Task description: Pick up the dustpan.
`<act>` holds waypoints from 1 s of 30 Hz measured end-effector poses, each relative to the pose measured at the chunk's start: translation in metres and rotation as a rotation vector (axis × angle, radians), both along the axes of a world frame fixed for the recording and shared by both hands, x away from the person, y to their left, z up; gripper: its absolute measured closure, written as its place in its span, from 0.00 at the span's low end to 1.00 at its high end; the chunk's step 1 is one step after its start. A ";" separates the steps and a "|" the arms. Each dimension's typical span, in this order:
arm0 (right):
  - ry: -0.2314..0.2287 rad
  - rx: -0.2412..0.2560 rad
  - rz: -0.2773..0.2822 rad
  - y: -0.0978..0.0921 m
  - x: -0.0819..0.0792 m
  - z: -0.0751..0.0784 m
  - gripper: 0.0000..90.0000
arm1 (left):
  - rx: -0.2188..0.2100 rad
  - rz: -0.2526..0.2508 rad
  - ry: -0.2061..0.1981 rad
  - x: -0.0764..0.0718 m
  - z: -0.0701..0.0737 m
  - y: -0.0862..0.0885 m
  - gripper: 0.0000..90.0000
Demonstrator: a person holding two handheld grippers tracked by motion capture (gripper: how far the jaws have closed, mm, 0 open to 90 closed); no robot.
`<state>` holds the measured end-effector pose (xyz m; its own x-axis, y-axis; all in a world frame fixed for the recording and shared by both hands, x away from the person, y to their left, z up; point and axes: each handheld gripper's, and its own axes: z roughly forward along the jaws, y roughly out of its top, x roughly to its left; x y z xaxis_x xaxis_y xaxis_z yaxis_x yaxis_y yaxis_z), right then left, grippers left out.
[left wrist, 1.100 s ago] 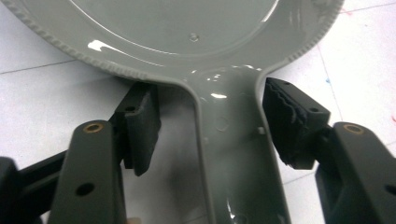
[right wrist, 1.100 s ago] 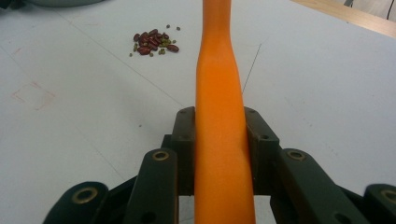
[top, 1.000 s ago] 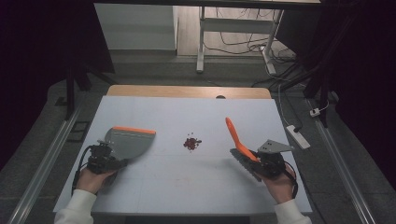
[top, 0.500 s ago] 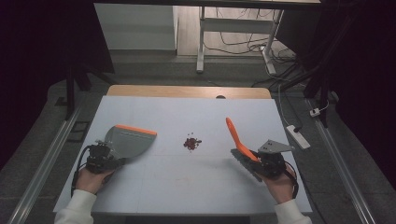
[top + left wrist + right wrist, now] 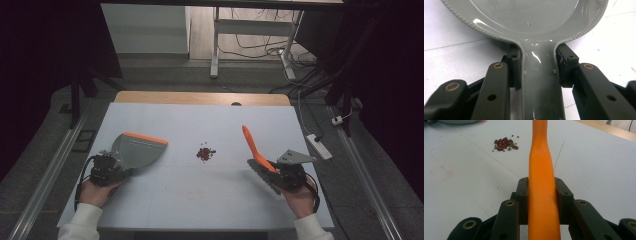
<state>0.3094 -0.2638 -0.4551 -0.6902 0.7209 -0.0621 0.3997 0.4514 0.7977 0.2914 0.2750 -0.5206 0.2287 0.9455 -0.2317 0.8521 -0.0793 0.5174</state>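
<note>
Tabletop (image 5: 165, 210): white, bare but for the tools and spill
Dustpan (image 5: 137, 151): near left edge, left tongs (image 5: 107, 169) clamped on its handle
Brush (image 5: 254, 146): near right edge, right tongs (image 5: 280, 172) gripping its handle
Beans (image 5: 205, 153): small pile at centre, unswept
Progress: tools in hand, sweeping not yet begun

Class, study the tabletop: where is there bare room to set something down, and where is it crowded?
Bare: the far strip of the table beyond the dustpan and beans, and the near middle between both grippers. Crowded: the row from left gripper across to the brush in the right gripper.
</note>
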 end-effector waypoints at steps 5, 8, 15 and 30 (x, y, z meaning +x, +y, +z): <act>-0.007 0.013 -0.005 -0.001 -0.001 0.002 0.78 | -0.015 -0.019 -0.048 -0.002 0.003 0.002 0.69; -0.012 0.013 -0.003 -0.001 -0.001 0.003 0.78 | -0.035 -0.030 -0.074 -0.004 0.006 0.004 0.69; -0.015 0.011 -0.001 -0.002 -0.001 0.003 0.78 | -0.055 -0.044 -0.115 -0.006 0.009 0.006 0.69; -0.018 0.023 -0.015 0.000 0.000 0.007 0.78 | -0.074 -0.166 -0.219 -0.009 0.019 0.008 0.69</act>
<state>0.3094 -0.2642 -0.4479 -0.6782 0.7327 -0.0573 0.3920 0.4265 0.8151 0.2821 0.2825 -0.5019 0.4314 0.8733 -0.2263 0.6977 -0.1639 0.6974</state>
